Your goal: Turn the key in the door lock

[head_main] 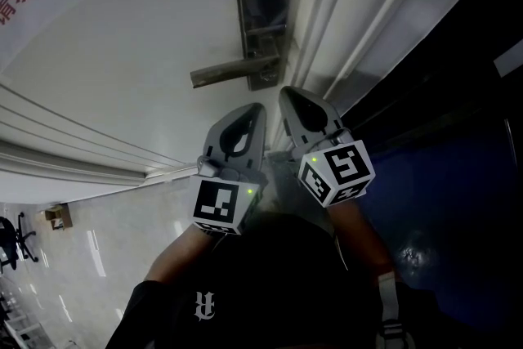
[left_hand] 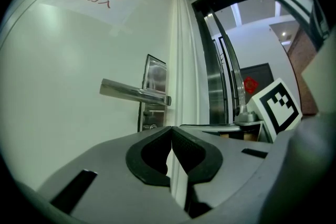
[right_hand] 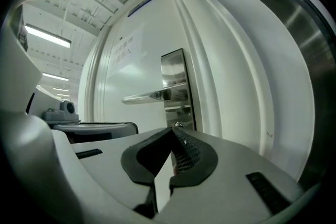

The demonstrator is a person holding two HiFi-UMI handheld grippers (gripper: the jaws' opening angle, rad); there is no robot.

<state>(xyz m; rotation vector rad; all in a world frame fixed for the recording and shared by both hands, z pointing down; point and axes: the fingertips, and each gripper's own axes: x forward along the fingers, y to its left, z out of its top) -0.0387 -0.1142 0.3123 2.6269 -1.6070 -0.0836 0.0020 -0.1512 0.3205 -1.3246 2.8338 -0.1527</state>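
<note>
We stood close to the white door (head_main: 147, 20), with the steel lock plate (head_main: 263, 8) set near the door's edge, just beside the door frame (head_main: 343, 12). The lever handle (head_main: 233, 72) stuck out level from the plate toward the door's middle. Below it, at the plate's lower end, sat the small round lock cylinder (right_hand: 179, 125).

We could not make out a key in that cylinder or anywhere else; it was too small and partly hidden behind our own jaws.

The left gripper (head_main: 252, 117) and right gripper (head_main: 296, 100) pointed side by side at the plate, just short of the handle. Each gripper's view showed its pads pressed together at the tips with nothing between them.

Shut jaws on nothing would fit a moment of lining up on the lock as well as one where the key had been let go, so we left that open.

We judged that any turning here called for care. The working gripper should meet the cylinder squarely and stay under the lever. It should take the key's head flat across both pads and roll about the cylinder's own axis, without prying sideways.
</note>
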